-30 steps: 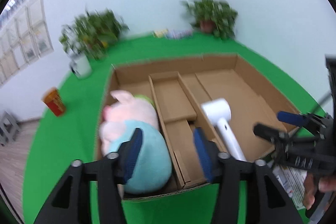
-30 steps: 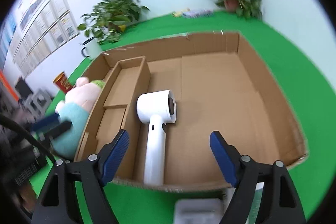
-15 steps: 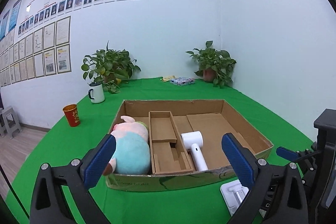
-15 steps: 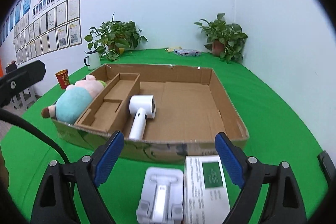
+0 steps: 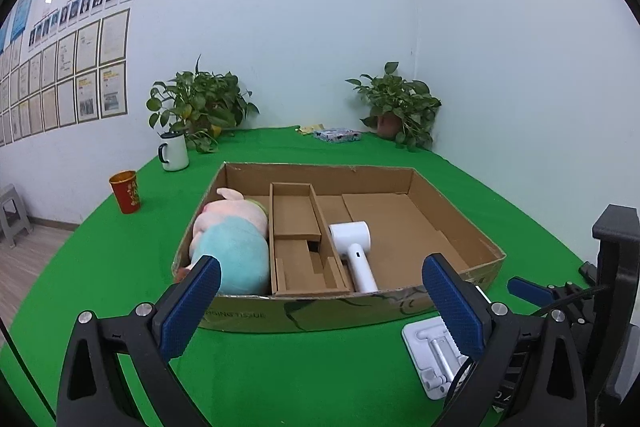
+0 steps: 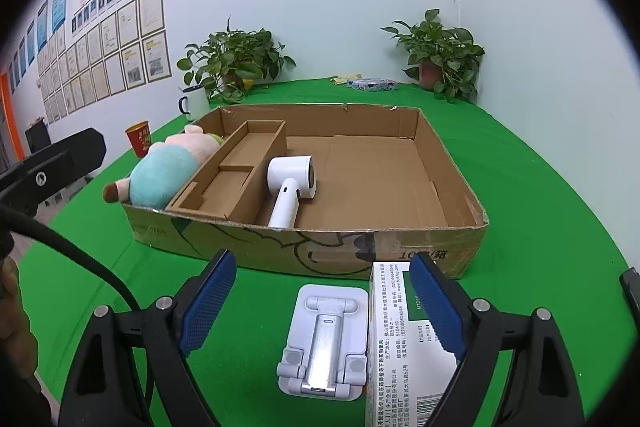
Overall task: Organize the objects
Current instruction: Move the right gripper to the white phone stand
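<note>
A shallow cardboard box (image 5: pixel 320 311) lies on the green table. A pink and teal plush pig (image 5: pixel 232 247) fills its left compartment, and a white hair dryer (image 5: pixel 354 247) lies right of the cardboard divider insert (image 5: pixel 296 227). My left gripper (image 5: pixel 320 275) hangs open in front of the box with nothing between its fingers. My right gripper (image 6: pixel 323 261) is open too, low over a white folding stand (image 6: pixel 324 343) and a white carton with a green label (image 6: pixel 400 339) on the cloth before the box. The carton sits by its right finger, apart from the pad.
A red cup (image 5: pixel 126 187) and a white mug (image 5: pixel 174 151) stand left of the box. Two potted plants (image 5: pixel 200 103) (image 5: pixel 400 107) and a small packet (image 5: pixel 336 135) sit along the far wall. The table's left edge drops to the floor by a stool (image 5: pixel 12 211).
Both grippers have drawn back out of the box to its front side. The left jaws spread wide after leaving the plush pig. The stand and carton have come into view.
</note>
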Tool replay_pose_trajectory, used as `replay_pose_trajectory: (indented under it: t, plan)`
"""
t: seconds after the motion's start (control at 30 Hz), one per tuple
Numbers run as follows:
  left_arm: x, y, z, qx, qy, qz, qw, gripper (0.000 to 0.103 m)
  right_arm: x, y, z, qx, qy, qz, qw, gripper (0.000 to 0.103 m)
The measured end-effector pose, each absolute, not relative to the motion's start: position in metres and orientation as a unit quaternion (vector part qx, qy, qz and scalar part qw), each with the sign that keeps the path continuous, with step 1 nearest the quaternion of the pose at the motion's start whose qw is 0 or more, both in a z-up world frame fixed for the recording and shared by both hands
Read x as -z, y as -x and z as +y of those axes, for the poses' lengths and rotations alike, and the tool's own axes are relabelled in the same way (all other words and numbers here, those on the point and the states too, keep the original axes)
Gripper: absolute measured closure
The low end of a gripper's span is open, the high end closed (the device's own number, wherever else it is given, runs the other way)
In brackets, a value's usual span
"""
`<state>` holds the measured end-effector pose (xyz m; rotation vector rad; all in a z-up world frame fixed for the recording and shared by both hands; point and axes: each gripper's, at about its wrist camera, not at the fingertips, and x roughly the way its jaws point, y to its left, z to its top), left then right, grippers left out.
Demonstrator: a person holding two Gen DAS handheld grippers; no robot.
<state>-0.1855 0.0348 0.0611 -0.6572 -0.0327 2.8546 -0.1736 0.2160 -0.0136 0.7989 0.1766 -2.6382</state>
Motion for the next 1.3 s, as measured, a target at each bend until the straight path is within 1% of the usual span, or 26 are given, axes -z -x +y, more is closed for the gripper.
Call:
replay_pose_trajectory:
  t: [0.1, 0.27, 0.37, 0.5, 0.57, 0.6, 0.67, 0.7, 0.73, 0.8, 0.9, 0.97, 1.0, 1.03, 1.2, 1.23, 1.27, 1.3]
  plan:
    - [-0.051, 0.191, 0.031, -0.963, 0.244, -0.015, 0.113, 0.001, 0.02, 0.165, 0.21, 0.933, -0.274, 0.092, 0.212, 0.015]
    - [-0.03, 0.203, 0.019, -0.955, 0.276, -0.029, 0.11, 0.001, 0.048, 0.145, 0.195, 0.884, -0.319, 0.086, 0.332, 0.015]
    - [-0.016, 0.21, 0.017, -0.945, 0.299, -0.036, 0.125, 0.001, 0.062, 0.142, 0.186, 0.872, -0.339, 0.091, 0.341, 0.015]
    - [0.008, 0.216, 0.023, -0.933, 0.329, -0.026, 0.142, 0.003, 0.067, 0.15, 0.197, 0.876, -0.353, 0.074, 0.32, 0.015]
    - [0.02, 0.22, 0.027, -0.925, 0.346, -0.033, 0.154, 0.005, 0.068, 0.155, 0.205, 0.878, -0.36, 0.07, 0.308, 0.015]
    - [0.025, 0.222, 0.028, -0.922, 0.351, -0.037, 0.161, 0.008, 0.071, 0.158, 0.21, 0.877, -0.366, 0.068, 0.303, 0.015]
    - [0.034, 0.227, 0.032, -0.918, 0.358, -0.039, 0.166, 0.017, 0.075, 0.167, 0.218, 0.876, -0.379, 0.068, 0.29, 0.015]
    - [0.036, 0.229, 0.034, -0.917, 0.36, -0.038, 0.165, 0.029, 0.076, 0.17, 0.221, 0.877, -0.383, 0.07, 0.283, 0.015]
    - [0.038, 0.233, 0.036, -0.916, 0.363, -0.04, 0.163, 0.044, 0.079, 0.174, 0.224, 0.878, -0.386, 0.072, 0.273, 0.015]
    - [0.037, 0.239, 0.035, -0.915, 0.366, -0.048, 0.162, 0.056, 0.083, 0.183, 0.231, 0.881, -0.395, 0.076, 0.251, 0.015]
    - [0.032, 0.243, 0.033, -0.919, 0.358, -0.059, 0.157, 0.056, 0.082, 0.192, 0.237, 0.883, -0.397, 0.068, 0.242, 0.015]
    - [0.03, 0.245, 0.034, -0.917, 0.359, -0.061, 0.162, 0.047, 0.082, 0.19, 0.233, 0.882, -0.395, 0.072, 0.249, 0.015]
    - [0.03, 0.247, 0.036, -0.916, 0.361, -0.061, 0.164, 0.037, 0.083, 0.19, 0.23, 0.88, -0.396, 0.076, 0.251, 0.015]
    - [0.029, 0.247, 0.036, -0.916, 0.361, -0.061, 0.164, 0.031, 0.085, 0.19, 0.226, 0.878, -0.398, 0.08, 0.253, 0.015]
    - [0.042, 0.256, 0.043, -0.9, 0.39, -0.07, 0.183, 0.03, 0.094, 0.19, 0.218, 0.877, -0.405, 0.103, 0.237, 0.015]
    - [0.044, 0.258, 0.045, -0.898, 0.393, -0.07, 0.186, 0.03, 0.094, 0.191, 0.218, 0.878, -0.405, 0.103, 0.234, 0.02]
    - [0.047, 0.258, 0.047, -0.896, 0.396, -0.069, 0.19, 0.03, 0.094, 0.192, 0.217, 0.878, -0.406, 0.111, 0.227, 0.028]
    - [0.05, 0.259, 0.048, -0.894, 0.399, -0.068, 0.193, 0.03, 0.095, 0.192, 0.216, 0.877, -0.407, 0.118, 0.227, 0.031]
